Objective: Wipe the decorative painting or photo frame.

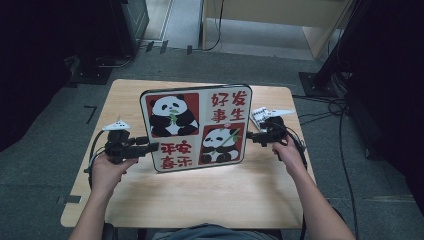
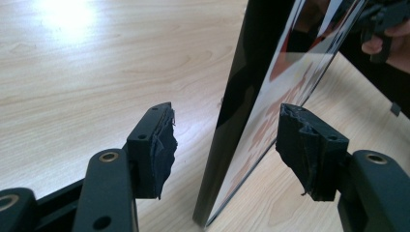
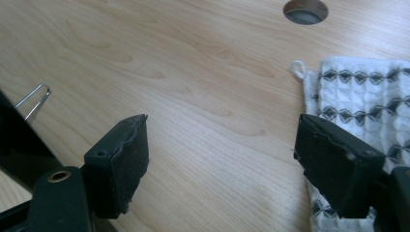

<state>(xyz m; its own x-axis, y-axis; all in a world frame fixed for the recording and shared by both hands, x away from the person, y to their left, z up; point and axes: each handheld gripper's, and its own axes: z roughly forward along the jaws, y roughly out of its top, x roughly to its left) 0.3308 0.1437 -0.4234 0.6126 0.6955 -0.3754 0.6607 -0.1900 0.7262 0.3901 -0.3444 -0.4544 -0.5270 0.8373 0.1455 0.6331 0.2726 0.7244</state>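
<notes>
Left hand-held gripper (image 1: 150,146): near the left edge of the surface (image 1: 200,200), jaws parted and straddling the left edge of the panda picture panel (image 1: 196,127) without closing on it; in the left gripper view the padded fingers (image 2: 162,150) stand clear on either side of the panel's dark rim. Panda picture panel: stands upright at the middle of the surface, tilted slightly back, bottom edge resting on the wood; glossy printed face, dark back. Judged stiff, thin, fairly light, slippery on the glazed face and liable to tip or scratch; best held by both side edges, low to mid height, pads squarely on front and back. Right hand-held gripper (image 1: 251,135): at the panel's right edge, jaws wide apart over bare wood, holding nothing. Patterned cloth (image 3: 362,92): lies flat towards the right rear corner of the surface, behind the right hand-held gripper.
</notes>
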